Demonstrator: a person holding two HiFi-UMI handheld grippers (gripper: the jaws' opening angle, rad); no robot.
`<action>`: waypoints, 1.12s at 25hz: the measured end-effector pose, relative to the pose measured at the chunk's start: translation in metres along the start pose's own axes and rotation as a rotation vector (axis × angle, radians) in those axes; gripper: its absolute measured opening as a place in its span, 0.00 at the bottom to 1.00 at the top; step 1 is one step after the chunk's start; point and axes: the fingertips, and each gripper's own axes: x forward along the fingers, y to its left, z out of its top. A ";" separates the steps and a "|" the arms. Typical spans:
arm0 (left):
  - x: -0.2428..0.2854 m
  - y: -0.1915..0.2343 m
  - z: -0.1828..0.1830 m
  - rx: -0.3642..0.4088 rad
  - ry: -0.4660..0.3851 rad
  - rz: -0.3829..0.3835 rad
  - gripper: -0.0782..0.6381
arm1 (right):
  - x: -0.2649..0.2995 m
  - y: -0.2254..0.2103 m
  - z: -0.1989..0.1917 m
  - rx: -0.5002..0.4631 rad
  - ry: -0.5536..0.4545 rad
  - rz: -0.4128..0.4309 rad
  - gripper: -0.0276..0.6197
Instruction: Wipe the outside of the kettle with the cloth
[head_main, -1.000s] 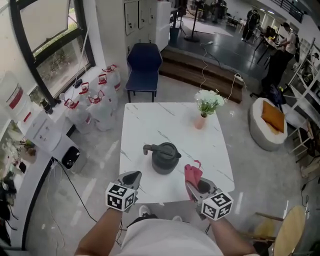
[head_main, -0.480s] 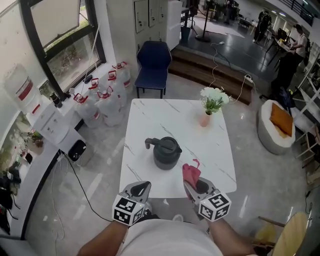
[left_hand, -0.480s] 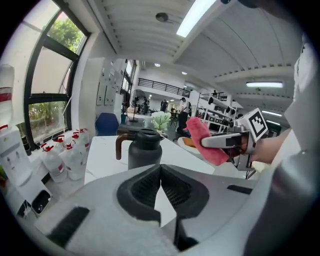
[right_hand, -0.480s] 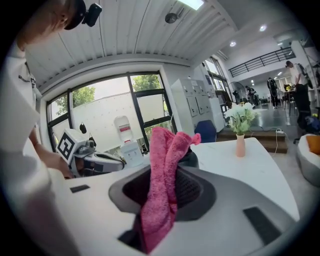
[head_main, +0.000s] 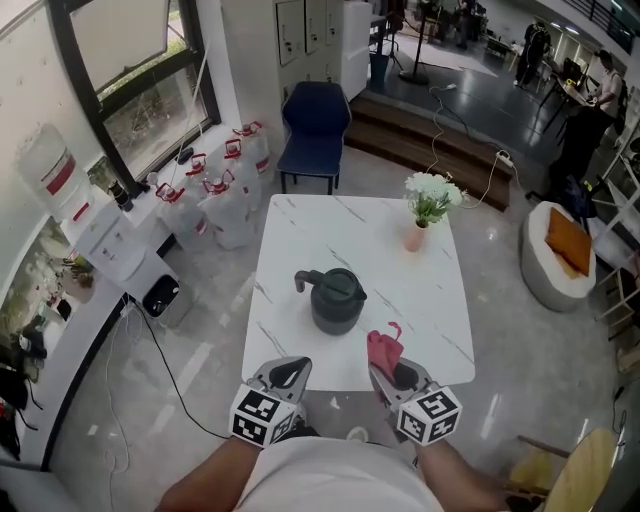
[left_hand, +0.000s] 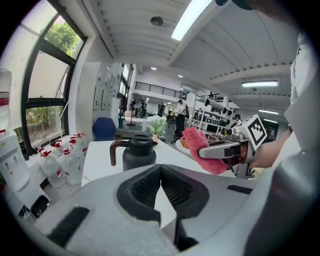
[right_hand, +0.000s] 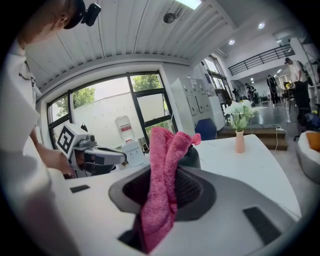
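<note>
Drifting inward toward its partner, the left hand-held gripper is closed tight and empty, while the right hand-held gripper pinches the pink cloth. Ahead, the dark kettle stands mid-worktop, apart from both; wiping looks not yet begun.

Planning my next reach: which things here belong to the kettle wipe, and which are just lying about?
For the job: dark grey kettle with a brown handle; pink terry cloth, clamped in the right claw; left claw, shut and empty.
Lying about: pink vase of white flowers; blue upholstered chair; clear plastic water bottles with red caps.
</note>
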 end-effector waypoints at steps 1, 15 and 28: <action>-0.001 0.001 0.001 -0.001 -0.004 0.005 0.11 | -0.001 0.000 0.000 -0.003 -0.001 0.001 0.22; -0.010 0.004 0.003 0.023 -0.011 0.034 0.11 | -0.004 0.004 -0.001 -0.004 -0.004 0.016 0.22; -0.011 0.005 0.003 0.028 -0.010 0.037 0.11 | -0.006 0.004 -0.007 -0.003 0.015 0.018 0.22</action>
